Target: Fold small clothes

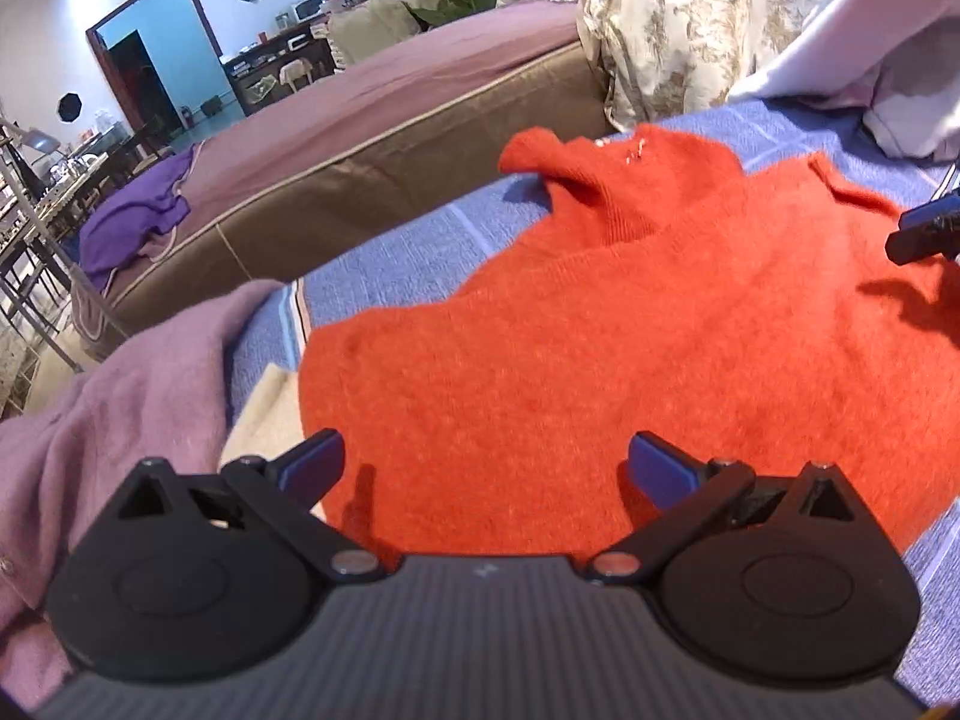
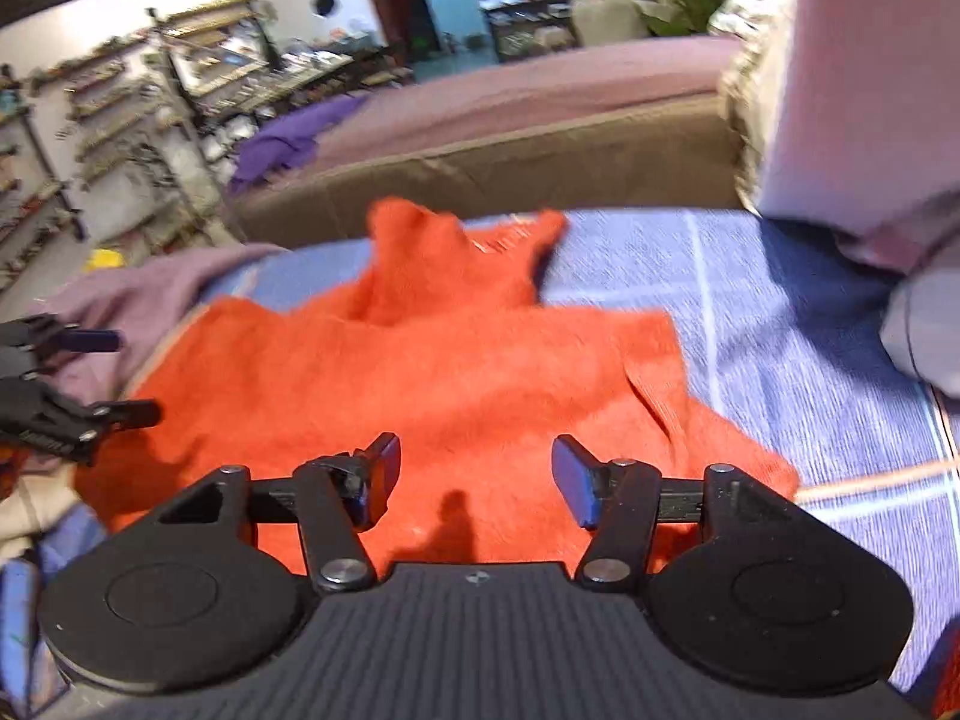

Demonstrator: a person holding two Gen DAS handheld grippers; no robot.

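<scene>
Two grippers hover over one garment, and both stand with their jaws wide and nothing between them. The left gripper point(image 1: 486, 468) shows blue-padded fingers spread far apart above the near edge of the orange sweater point(image 1: 630, 348); the pads do not press on the knit. The right gripper point(image 2: 477, 483) is likewise spread, its fingers above the sweater's lower part with only bare orange fabric in the gap. Each gripper shows at the edge of the other's view: the right one as a dark tip at the far right of the left wrist view, the left one as two parted black fingers at the left edge of the right wrist view.

That sweater lies flat on a blue checked blanket point(image 1: 420, 246), its high collar point(image 1: 606, 174) pointing away from the cameras and one sleeve creased along its right side in the right wrist view. Just beside its left edge lies a mauve garment point(image 1: 132, 384), with a strip of cream cloth point(image 1: 264, 414) between them. Beyond the blanket runs a brown mattress point(image 1: 360, 192) under a dusty pink sheet, with a purple cloth point(image 1: 132, 222) on its far corner. A floral quilt point(image 1: 678, 30) is heaped at the upper right of the left wrist view.
</scene>
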